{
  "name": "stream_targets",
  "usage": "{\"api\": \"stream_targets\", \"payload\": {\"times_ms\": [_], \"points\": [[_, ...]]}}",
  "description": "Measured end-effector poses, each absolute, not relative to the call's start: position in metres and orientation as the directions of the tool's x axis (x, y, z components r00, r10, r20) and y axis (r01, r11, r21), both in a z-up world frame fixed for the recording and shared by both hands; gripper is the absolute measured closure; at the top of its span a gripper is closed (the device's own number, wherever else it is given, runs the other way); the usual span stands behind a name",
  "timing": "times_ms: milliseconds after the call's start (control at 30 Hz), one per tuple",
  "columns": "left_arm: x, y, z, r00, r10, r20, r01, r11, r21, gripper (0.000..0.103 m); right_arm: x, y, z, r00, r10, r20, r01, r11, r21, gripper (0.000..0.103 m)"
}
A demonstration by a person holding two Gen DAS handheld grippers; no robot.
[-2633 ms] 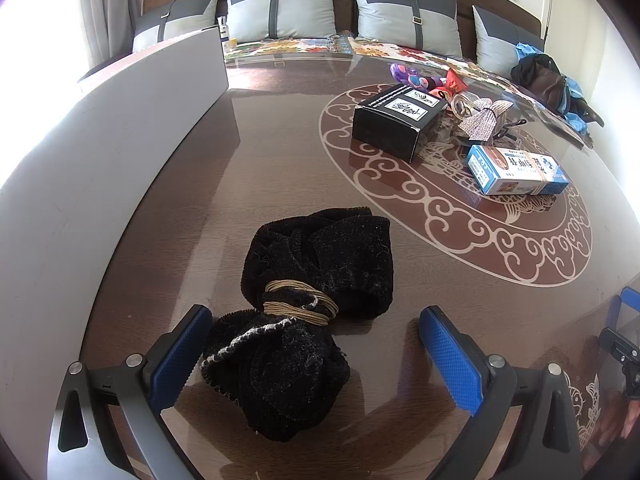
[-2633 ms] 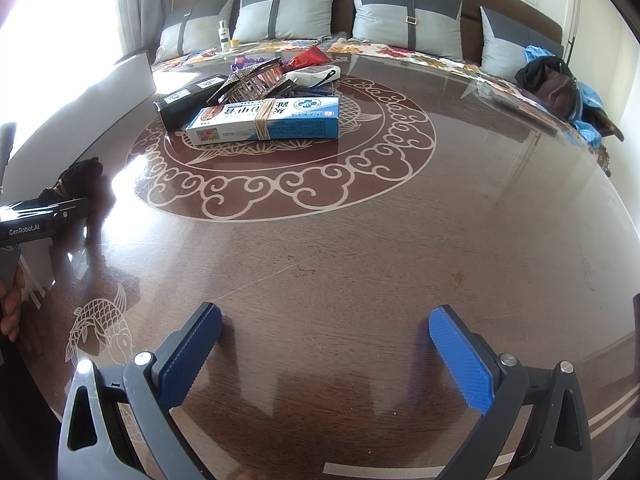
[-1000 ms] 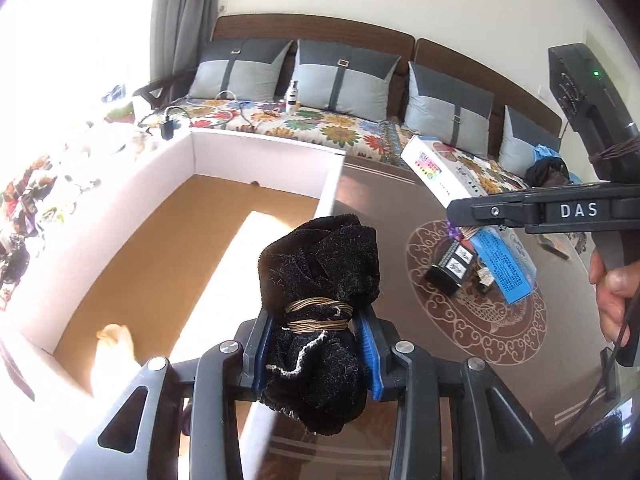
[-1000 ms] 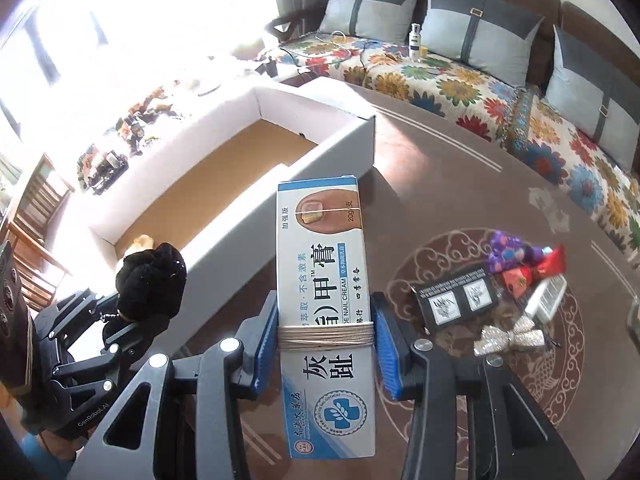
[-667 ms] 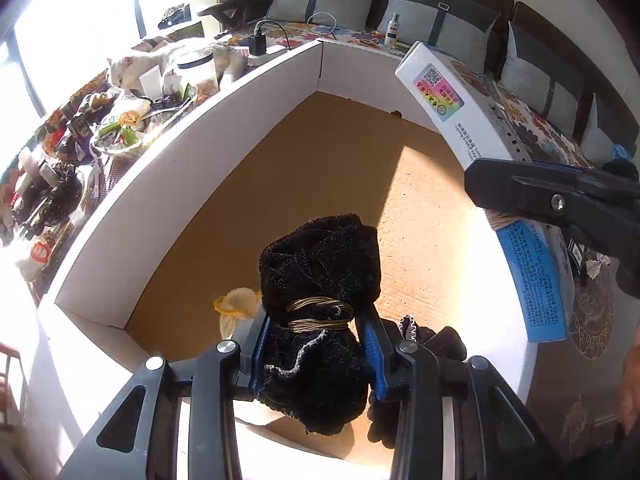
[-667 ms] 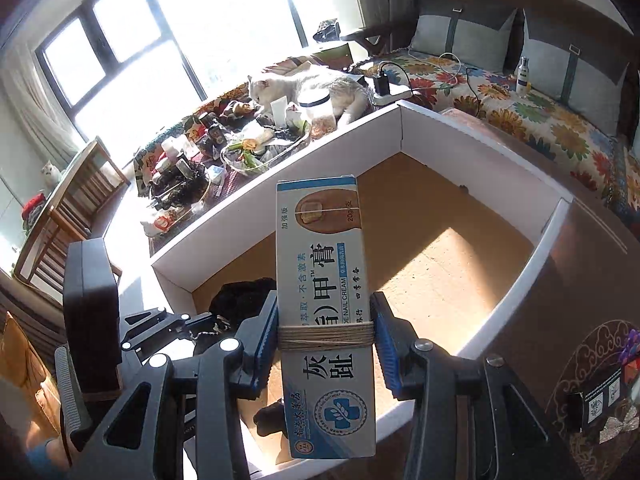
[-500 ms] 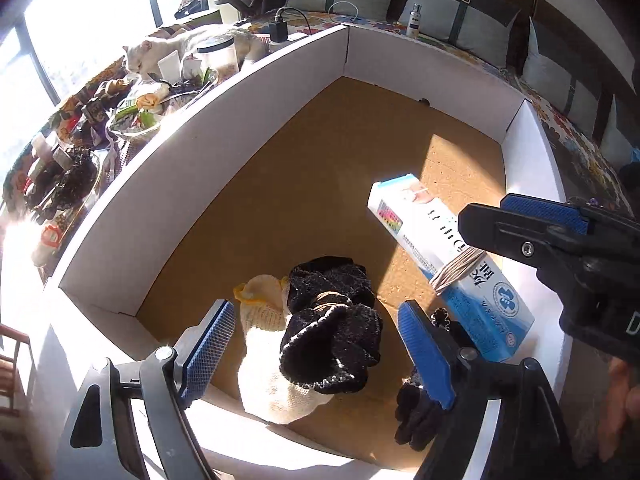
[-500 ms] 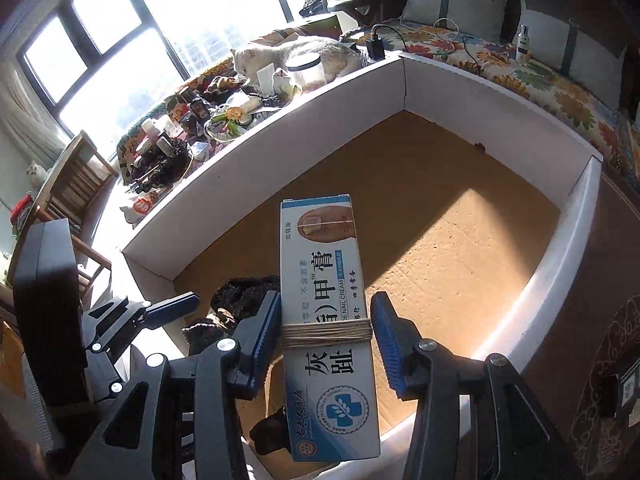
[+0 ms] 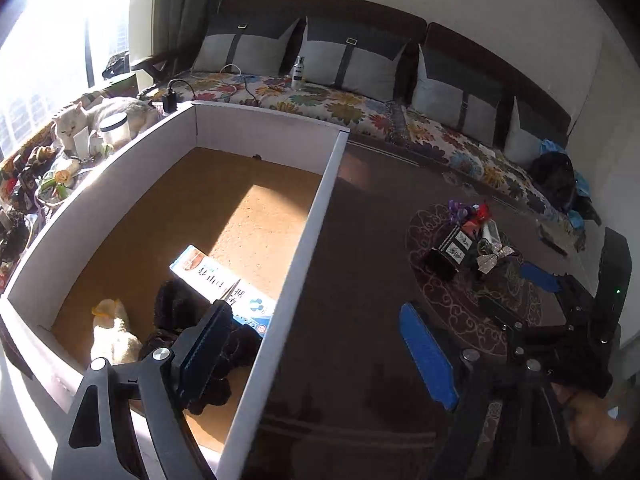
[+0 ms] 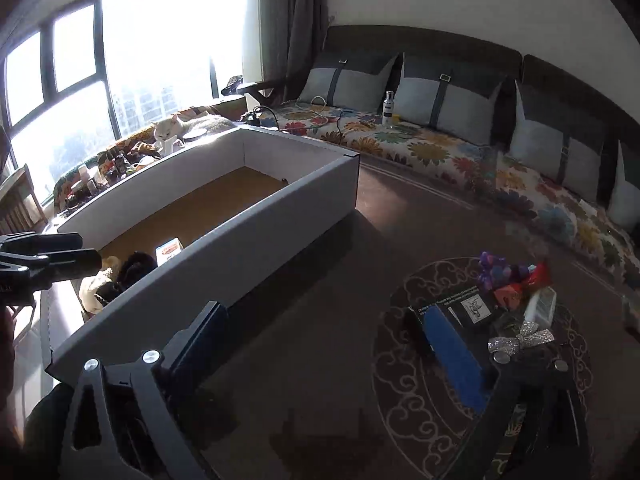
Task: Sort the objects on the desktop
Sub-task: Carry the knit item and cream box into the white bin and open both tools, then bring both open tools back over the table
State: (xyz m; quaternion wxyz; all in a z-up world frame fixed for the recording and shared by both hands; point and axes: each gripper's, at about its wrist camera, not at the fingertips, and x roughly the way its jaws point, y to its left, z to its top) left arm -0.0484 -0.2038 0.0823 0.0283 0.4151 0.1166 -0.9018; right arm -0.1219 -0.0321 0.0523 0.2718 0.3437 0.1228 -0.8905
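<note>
A large white cardboard box (image 9: 316,216) stands at the table's left side. Inside lie the blue and white cream box (image 9: 224,284), the black knit bundle (image 9: 176,308), a cream cloth item (image 9: 114,340) and a black glove (image 9: 224,376). My left gripper (image 9: 320,344) is open and empty, astride the box's right wall. My right gripper (image 10: 332,344) is open and empty above the dark table, right of the box (image 10: 256,216). On the table's round pattern remain a black box (image 10: 460,308), a silver bow (image 10: 520,338), purple and red items (image 10: 508,274).
A sofa with grey cushions (image 10: 448,104) and a floral cover runs along the back. A white cat (image 10: 176,126) lies by the window, beside a cluttered side table (image 9: 36,176). A dark bag (image 9: 556,176) sits at the sofa's right end.
The right gripper opened and dropped the cream box into the cardboard box. Both grippers pulled back up and to the right, away from the box's inside.
</note>
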Motion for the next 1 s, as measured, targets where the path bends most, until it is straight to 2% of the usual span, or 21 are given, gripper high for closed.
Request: {"api": "stream_targets", "payload": {"times_ms": [67,133,267,400,667,833,1000], "points": [[-0.057,-0.160,0.073,-0.635,0.120,-0.763,0.080,-0.972,-0.220,0.004,-0.119,0.024,0.025,-0.628,-0.302,-0.717,0.502,-0.862,-0.077,0.004],[-0.067,-0.116,0.052,-0.599,0.160,-0.785,0.036,-0.973,-0.226,0.004,-0.114,0.080,-0.001,-0.622,-0.220,-0.752,0.432,-0.897,-0.095,0.004],[-0.087,-0.039,-0.013,-0.507,0.161,-0.847,-0.018,-0.984,-0.177,0.004,-0.101,0.172,-0.037,-0.604,-0.103,-0.790,0.306,-0.946,-0.111,0.004],[-0.103,0.019,-0.055,-0.477,0.152,-0.865,-0.074,-0.988,-0.133,0.004,-0.095,0.227,-0.049,-0.605,-0.052,-0.795,0.206,-0.974,-0.093,0.004],[-0.144,0.082,-0.067,-0.529,0.056,-0.847,-0.110,-0.994,0.003,0.004,-0.122,0.270,-0.060,-0.588,0.023,-0.808,0.079,-0.993,-0.086,0.003],[-0.164,0.098,-0.070,-0.576,0.067,-0.815,-0.118,-0.993,0.002,0.000,-0.137,0.296,-0.063,-0.567,0.011,-0.824,0.000,-1.000,-0.013,0.000],[-0.181,0.104,-0.069,-0.577,0.064,-0.814,-0.109,-0.994,0.000,0.000,-0.141,0.299,-0.064,-0.571,0.018,-0.821,-0.008,-1.000,-0.016,0.000]]}}
